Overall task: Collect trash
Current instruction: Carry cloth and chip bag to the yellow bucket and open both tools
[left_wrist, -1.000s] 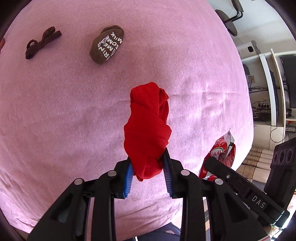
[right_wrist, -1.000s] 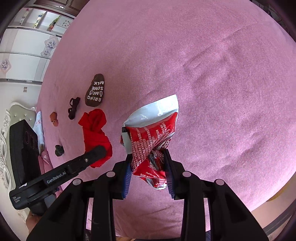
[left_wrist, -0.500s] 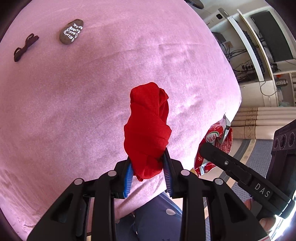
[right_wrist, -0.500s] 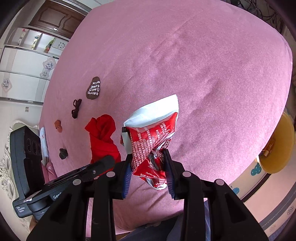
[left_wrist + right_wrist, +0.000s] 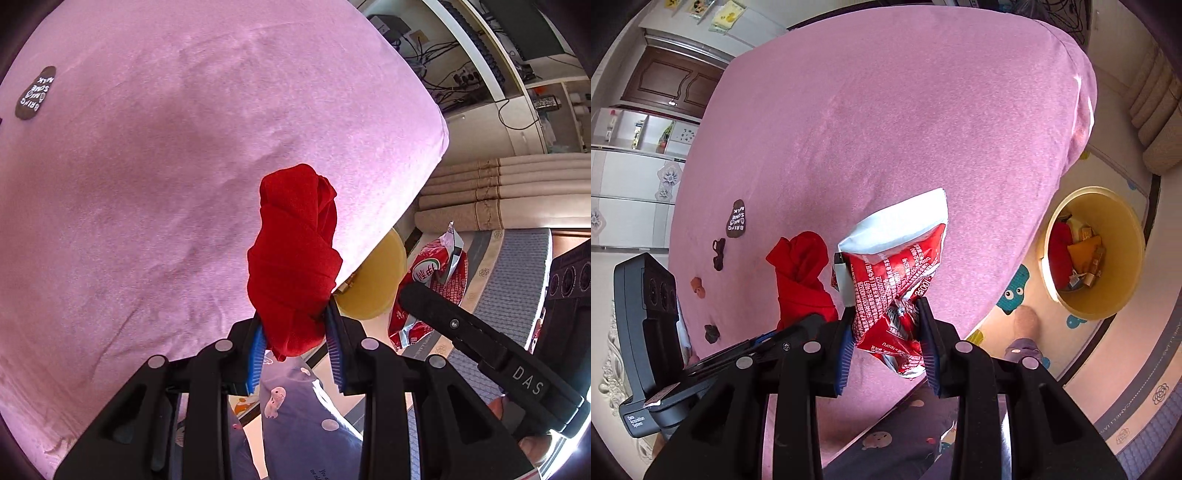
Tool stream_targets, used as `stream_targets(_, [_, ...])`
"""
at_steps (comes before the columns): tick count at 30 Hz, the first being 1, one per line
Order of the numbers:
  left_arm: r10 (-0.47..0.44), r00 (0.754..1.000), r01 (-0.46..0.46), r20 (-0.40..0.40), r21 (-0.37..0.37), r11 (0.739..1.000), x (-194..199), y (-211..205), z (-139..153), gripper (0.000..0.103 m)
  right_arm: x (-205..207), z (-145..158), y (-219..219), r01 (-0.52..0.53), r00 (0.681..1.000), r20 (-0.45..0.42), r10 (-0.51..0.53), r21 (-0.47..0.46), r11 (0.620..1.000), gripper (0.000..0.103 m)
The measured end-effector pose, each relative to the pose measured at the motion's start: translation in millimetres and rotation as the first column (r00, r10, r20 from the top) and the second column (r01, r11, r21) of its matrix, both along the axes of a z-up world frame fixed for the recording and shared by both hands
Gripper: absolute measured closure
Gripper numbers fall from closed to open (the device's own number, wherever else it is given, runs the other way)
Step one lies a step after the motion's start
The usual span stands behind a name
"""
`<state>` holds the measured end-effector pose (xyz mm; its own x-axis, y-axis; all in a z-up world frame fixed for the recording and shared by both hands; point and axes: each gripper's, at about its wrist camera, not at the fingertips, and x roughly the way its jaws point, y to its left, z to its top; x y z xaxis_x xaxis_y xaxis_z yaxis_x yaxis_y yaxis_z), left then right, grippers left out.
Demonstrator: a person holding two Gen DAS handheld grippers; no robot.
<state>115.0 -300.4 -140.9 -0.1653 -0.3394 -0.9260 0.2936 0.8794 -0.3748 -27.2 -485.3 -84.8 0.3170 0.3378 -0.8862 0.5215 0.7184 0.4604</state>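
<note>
My left gripper [image 5: 297, 341] is shut on a crumpled red cloth [image 5: 295, 254] and holds it in the air above the near edge of the pink bed [image 5: 147, 184]. My right gripper [image 5: 886, 341] is shut on a red and white snack wrapper [image 5: 894, 273], also held above the bed edge. The cloth also shows in the right wrist view [image 5: 803, 273], and the wrapper in the left wrist view [image 5: 430, 280]. A yellow bin [image 5: 1123, 236] stands on the floor to the right of the bed, holding several pieces of trash.
A brown sock with white lettering [image 5: 735, 219] and a few small dark items [image 5: 718, 253] lie on the far left of the bed. The person's legs in patterned trousers [image 5: 295, 417] are below the grippers. Shelves and cables [image 5: 480, 55] stand behind.
Both grippers have drawn back from the middle of the bed toward its near right edge with their loads. The yellow bin on the floor has come into view.
</note>
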Motion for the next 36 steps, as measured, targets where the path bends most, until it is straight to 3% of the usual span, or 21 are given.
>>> stream_targets(8, [-0.123, 0.992, 0.124, -0.032, 0.007, 0.992, -34.8, -105.5, -10.6, 0.073, -47.5, -6.9, -87.5, 0.104, 0.994, -0.032, -0.104, -0.011, 0.994, 0.071])
stream_targets(18, [-0.298, 0.952, 0.301, -0.072, 0.028, 0.953, -81.5, -213.9, -38.5, 0.073, -121.3, -34.1, -172.4, 0.272, 0.959, -0.087, -0.271, -0.006, 0.962, 0.071])
stream_targets(25, [-0.378, 0.918, 0.385, -0.121, 0.042, 0.922, -111.5, -262.9, -66.9, 0.073, -163.1, -56.7, -209.3, 0.366, 0.924, -0.124, -0.362, 0.011, 0.931, 0.071])
stream_targets(36, [-0.447, 0.881, 0.461, -0.154, 0.064, 0.885, -133.2, -308.6, -90.4, 0.07, -184.9, -80.4, -235.0, 0.434, 0.893, -0.154, -0.422, 0.055, 0.899, 0.067])
